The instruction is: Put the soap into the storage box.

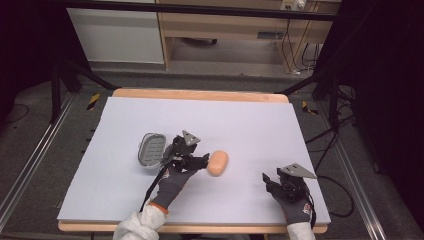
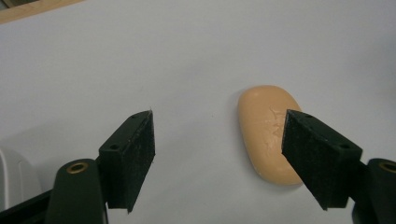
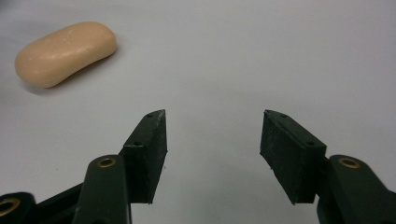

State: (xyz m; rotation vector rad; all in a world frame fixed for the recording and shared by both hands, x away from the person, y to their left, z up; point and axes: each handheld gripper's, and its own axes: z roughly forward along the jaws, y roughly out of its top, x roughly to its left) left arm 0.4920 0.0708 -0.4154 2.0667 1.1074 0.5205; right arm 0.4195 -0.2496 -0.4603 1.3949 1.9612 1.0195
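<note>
- The grey soap dish [image 1: 152,150] lies open on the white table [image 1: 250,120] at about nine o'clock from the left gripper [image 1: 202,161]; its ribbed inside holds nothing.
- The peach soap bar [image 1: 218,162] lies on the table at three o'clock from that gripper, outside the dish.
- The left gripper's jaws gape wide, gripping nothing; one pad overlaps the bar in its own view.
- The right gripper [image 1: 266,180], near the table's five o'clock corner, is parted and empty.

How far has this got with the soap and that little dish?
Nothing looks done yet: the soap lies on the white table, outside the open grey soap dish. In hand: the left tool reaches toward it, open, not gripping. The right tool waits open, holding nothing. Gripping and placing remain.
</note>
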